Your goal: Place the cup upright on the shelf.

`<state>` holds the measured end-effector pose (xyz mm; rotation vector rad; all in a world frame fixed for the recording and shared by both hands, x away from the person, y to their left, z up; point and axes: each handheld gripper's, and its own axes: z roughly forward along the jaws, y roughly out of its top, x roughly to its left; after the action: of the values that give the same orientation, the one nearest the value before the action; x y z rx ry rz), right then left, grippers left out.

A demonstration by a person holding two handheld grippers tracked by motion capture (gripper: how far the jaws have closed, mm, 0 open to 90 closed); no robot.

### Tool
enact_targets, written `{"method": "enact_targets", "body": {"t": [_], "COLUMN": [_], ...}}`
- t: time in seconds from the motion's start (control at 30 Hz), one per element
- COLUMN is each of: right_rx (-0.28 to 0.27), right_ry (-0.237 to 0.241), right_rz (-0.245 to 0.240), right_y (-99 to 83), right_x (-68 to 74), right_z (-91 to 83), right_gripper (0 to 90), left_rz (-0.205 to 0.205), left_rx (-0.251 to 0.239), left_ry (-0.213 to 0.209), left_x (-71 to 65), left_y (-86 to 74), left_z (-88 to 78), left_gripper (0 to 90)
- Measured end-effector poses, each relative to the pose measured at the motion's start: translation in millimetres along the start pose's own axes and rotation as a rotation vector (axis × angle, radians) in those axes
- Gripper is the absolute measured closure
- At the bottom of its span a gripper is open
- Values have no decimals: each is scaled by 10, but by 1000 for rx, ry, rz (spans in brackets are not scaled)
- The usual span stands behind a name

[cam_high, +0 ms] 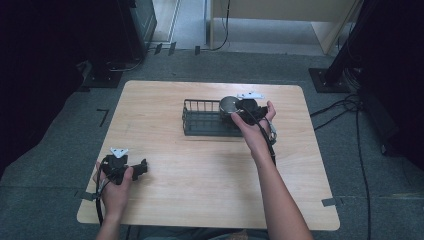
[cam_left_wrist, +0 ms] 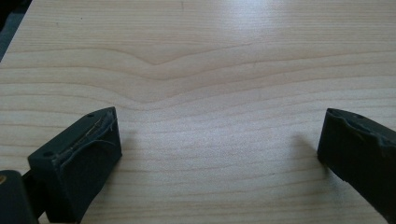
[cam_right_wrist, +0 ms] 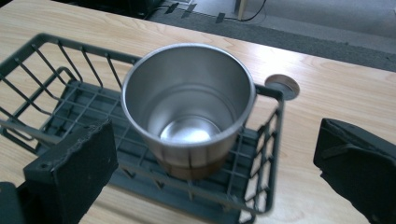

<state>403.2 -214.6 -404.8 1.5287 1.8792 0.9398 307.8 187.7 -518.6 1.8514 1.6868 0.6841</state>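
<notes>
Right between my right gripper's [cam_right_wrist: 215,172] jaws, which are spread wide with nothing in them, sits a steel cup [cam_right_wrist: 189,107], standing upright inside the dark wire basket [cam_right_wrist: 56,100] at the end nearest my tool. Its mouth points straight up, so the long axis runs vertical, narrowing a bit toward the base. My guess is it's light and rigid but pretty slick, being polished metal, so I'd close on the side wall below the rim rather than pinching the thin lip, and the basket's end wires leave little room for a low grip. Just past the basket there's a small round metal disc [cam_right_wrist: 282,84] set in the table [cam_right_wrist: 345,93], no idea what it's for. Way off on my other side, my left gripper [cam_left_wrist: 219,144] is also spread apart, hovering low over bare wood with nothing between its jaws.
</notes>
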Motion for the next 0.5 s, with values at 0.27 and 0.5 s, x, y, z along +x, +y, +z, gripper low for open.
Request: {"method": "enact_targets", "body": {"t": [0.27, 0.5], "right_rx": [-16, -23], "right_ry": [-12, -21], "right_rz": [20, 34], "right_y": [-184, -375], "right_x": [-118, -216], "right_z": [-191, -337], "right_gripper": [0, 0], "left_rz": [0, 1], "left_rx": [-1, -1], "left_ry": [0, 0], "left_x": [0, 0], "left_y": [0, -1], "left_z": [0, 1], "left_gripper": [0, 0]}}
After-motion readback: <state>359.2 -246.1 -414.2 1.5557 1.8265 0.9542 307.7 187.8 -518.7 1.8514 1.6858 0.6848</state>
